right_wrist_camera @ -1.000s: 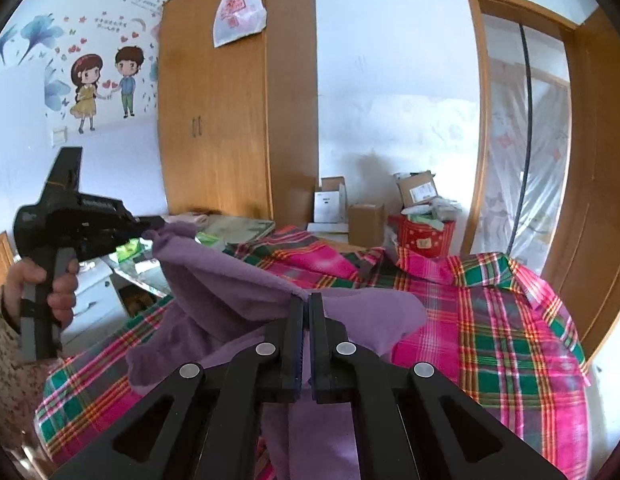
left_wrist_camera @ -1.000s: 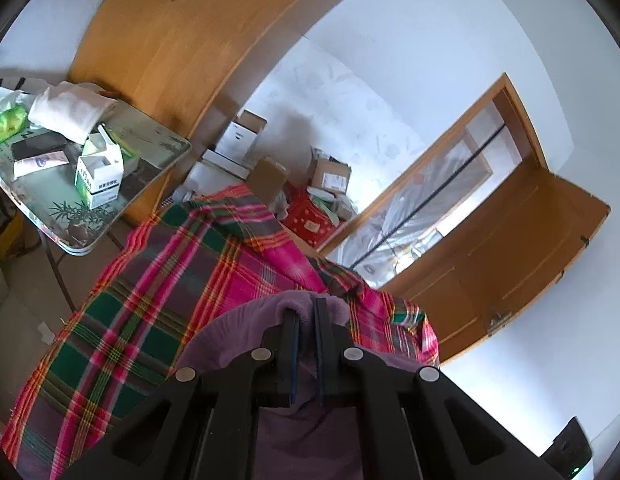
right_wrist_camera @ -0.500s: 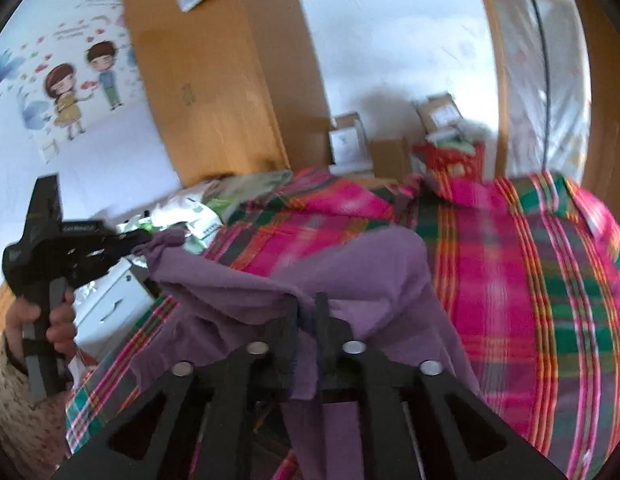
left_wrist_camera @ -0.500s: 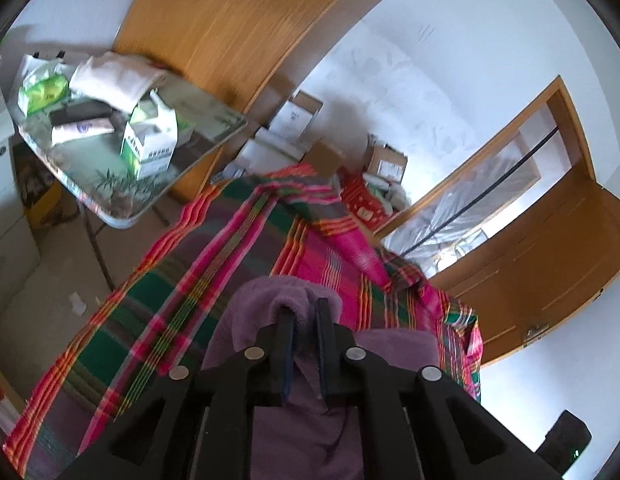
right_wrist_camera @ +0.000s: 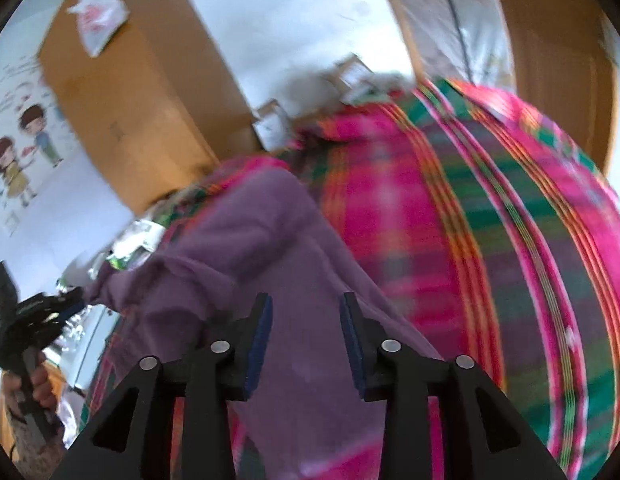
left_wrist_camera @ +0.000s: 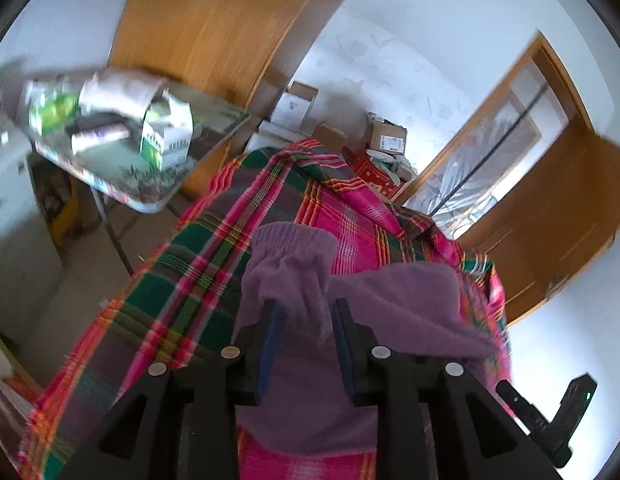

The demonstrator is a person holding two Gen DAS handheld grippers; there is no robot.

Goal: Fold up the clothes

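A purple knit garment [left_wrist_camera: 302, 264] lies crumpled on a bed covered by a pink and green plaid sheet [left_wrist_camera: 182, 280]. My left gripper [left_wrist_camera: 306, 312] is open, and a ribbed edge of the garment bunches up between its spread fingers. My right gripper [right_wrist_camera: 306, 308] is open too, low over the garment [right_wrist_camera: 270, 240], which spreads under both fingers. The right wrist view is blurred. At its left edge a hand [right_wrist_camera: 38, 384] holds the left gripper [right_wrist_camera: 66, 304], whose tip is at a corner of the purple cloth.
A folding table [left_wrist_camera: 158, 196] with tissue boxes and packets stands left of the bed. Behind it is a wooden wardrobe [left_wrist_camera: 214, 20], with cardboard boxes [left_wrist_camera: 298, 104] along the wall. An open wooden door [left_wrist_camera: 549, 216] is at the right. The plaid sheet [right_wrist_camera: 489, 220] stretches away right.
Both grippers were shut on the purple garment and are now open. The garment has come down from being held up and rests on the plaid sheet. Both cameras have tilted down towards the bed.
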